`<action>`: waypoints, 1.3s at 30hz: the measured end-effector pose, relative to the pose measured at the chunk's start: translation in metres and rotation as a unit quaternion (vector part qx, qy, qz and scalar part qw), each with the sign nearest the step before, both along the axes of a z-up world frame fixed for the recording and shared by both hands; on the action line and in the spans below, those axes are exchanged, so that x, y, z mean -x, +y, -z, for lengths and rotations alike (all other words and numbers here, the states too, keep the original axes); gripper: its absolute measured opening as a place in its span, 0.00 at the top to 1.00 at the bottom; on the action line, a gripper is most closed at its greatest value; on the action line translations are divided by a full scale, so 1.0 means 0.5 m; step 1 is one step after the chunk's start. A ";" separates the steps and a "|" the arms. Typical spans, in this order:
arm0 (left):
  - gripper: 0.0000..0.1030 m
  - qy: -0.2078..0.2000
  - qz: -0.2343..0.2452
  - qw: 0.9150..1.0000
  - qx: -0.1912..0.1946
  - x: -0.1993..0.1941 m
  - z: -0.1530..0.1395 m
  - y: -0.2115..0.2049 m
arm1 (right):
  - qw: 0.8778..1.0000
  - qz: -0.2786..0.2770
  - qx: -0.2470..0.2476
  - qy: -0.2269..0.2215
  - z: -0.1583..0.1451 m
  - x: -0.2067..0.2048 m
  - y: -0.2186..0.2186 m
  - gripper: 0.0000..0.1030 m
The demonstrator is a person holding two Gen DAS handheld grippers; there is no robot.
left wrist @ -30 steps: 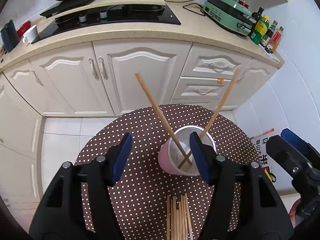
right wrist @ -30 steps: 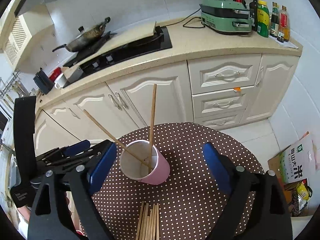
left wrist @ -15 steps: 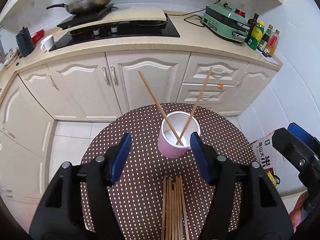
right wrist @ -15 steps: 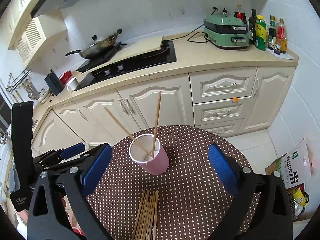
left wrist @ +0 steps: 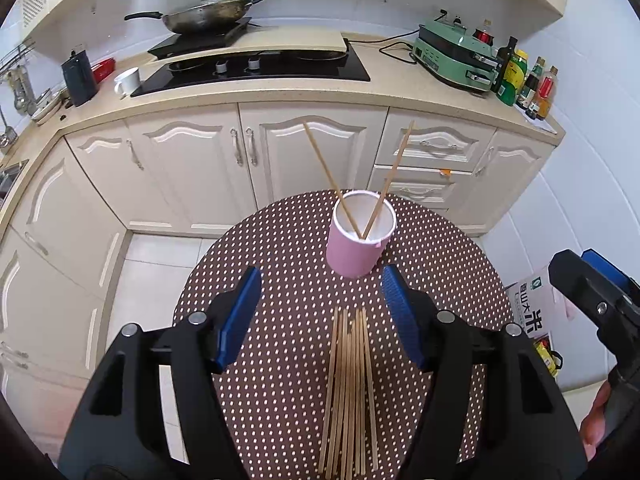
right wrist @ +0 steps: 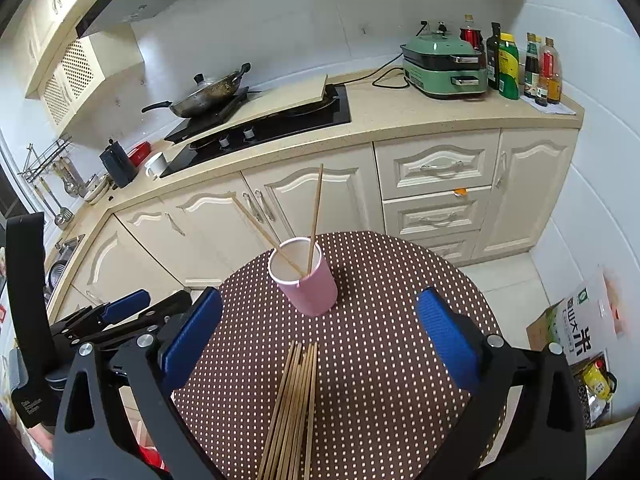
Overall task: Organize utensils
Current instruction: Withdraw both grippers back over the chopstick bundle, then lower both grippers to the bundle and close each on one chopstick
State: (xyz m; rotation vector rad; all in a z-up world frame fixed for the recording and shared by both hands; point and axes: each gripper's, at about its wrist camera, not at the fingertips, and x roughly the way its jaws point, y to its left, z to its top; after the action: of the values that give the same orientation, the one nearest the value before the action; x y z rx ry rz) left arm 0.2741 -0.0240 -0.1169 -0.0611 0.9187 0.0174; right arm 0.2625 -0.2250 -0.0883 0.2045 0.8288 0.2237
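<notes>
Round table point(left wrist: 280, 360) under a brown white-dotted cloth, standing before cream kitchen cabinets point(left wrist: 192, 168); pink cup point(left wrist: 358, 240) upright on the far part of the table, two chopsticks point(left wrist: 394, 172) leaning inside it, crossed low and splayed apart at the top; bundle of loose chopsticks point(left wrist: 348, 392) lying flat on the near part of the cloth, tips pointing toward the cup, apart from it; left gripper point(left wrist: 320, 312) above the cloth, blue pads parted with nothing between them but the far ends of the bundle well below; right gripper point(right wrist: 320, 336) likewise over the bundle, jaws spread very wide, nothing pinched; on the counter behind, a wok point(right wrist: 208, 92) on the hob, a green electric cooker point(right wrist: 444, 68), a row of bottles point(right wrist: 520, 66); a cardboard box point(right wrist: 576, 328) on the floor at right
</notes>
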 end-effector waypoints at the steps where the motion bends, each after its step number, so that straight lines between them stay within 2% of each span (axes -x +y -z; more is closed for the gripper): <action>1: 0.39 0.002 -0.001 1.000 -0.001 0.006 0.003 0.001 | 1.000 0.002 0.000 0.002 0.003 0.007 0.000 0.08; 9: 0.39 0.030 -0.007 1.000 -0.004 0.064 0.053 0.018 | 0.999 0.015 0.000 0.037 0.062 0.046 -0.006 0.08; 19: 0.39 0.087 -0.012 0.996 -0.002 0.096 0.158 0.037 | 0.994 0.020 0.015 0.106 0.185 0.065 0.003 0.08; 30: 0.39 0.149 0.001 0.989 0.008 0.091 0.288 0.043 | 0.983 -0.003 0.058 0.177 0.337 0.060 0.050 0.08; 39: 0.39 0.187 0.013 0.982 0.014 0.074 0.362 0.056 | 0.975 -0.027 0.103 0.197 0.408 0.050 0.106 0.08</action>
State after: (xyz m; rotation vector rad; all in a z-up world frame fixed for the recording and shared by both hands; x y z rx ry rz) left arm 0.2369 0.0042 -0.2980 -0.0744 1.2963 -0.0084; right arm 0.2374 -0.1720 -0.2924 0.0296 1.2461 0.1483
